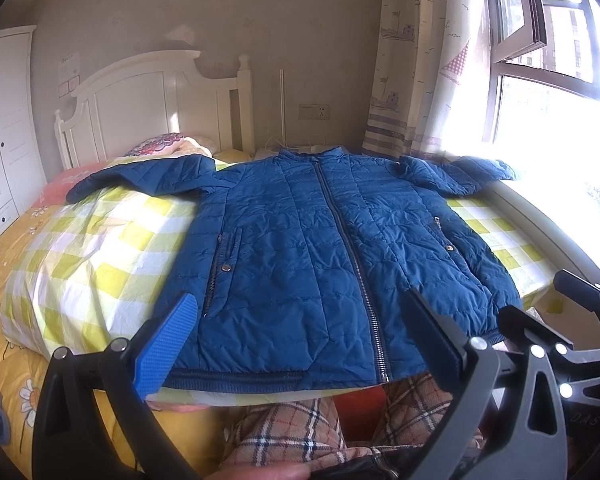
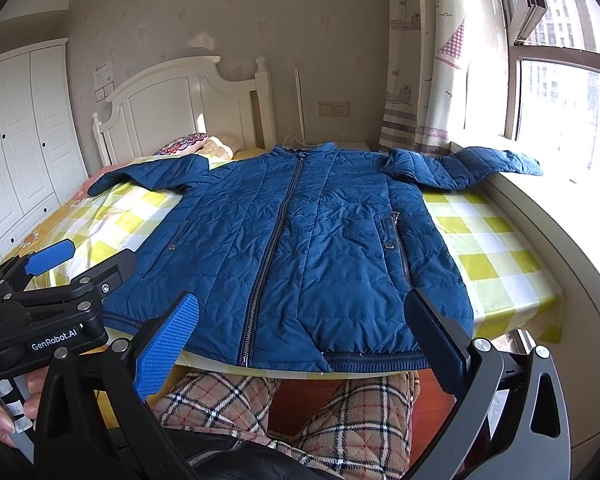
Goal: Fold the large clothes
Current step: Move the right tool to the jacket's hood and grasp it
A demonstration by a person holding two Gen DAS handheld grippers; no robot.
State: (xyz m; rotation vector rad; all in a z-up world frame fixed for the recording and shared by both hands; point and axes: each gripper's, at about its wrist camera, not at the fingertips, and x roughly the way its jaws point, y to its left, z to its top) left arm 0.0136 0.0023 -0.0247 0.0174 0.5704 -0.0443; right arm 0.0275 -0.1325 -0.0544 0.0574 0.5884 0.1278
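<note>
A large blue quilted jacket [image 1: 300, 240] lies flat, front up and zipped, on a yellow-and-white checked cloth, with both sleeves spread out sideways; it also shows in the right wrist view [image 2: 300, 240]. My left gripper [image 1: 300, 340] is open and empty, hovering just before the jacket's hem. My right gripper [image 2: 304, 340] is open and empty, also just before the hem. The left gripper shows at the left of the right wrist view [image 2: 80, 256], near the jacket's lower left corner.
The checked cloth [image 1: 100, 240] covers a board on a bed with a white headboard [image 1: 148, 100]. A white wardrobe [image 2: 20, 160] stands left. A window sill [image 2: 540, 220] and curtain [image 2: 420, 80] are right. The person's plaid-trousered legs [image 2: 340, 420] are below the hem.
</note>
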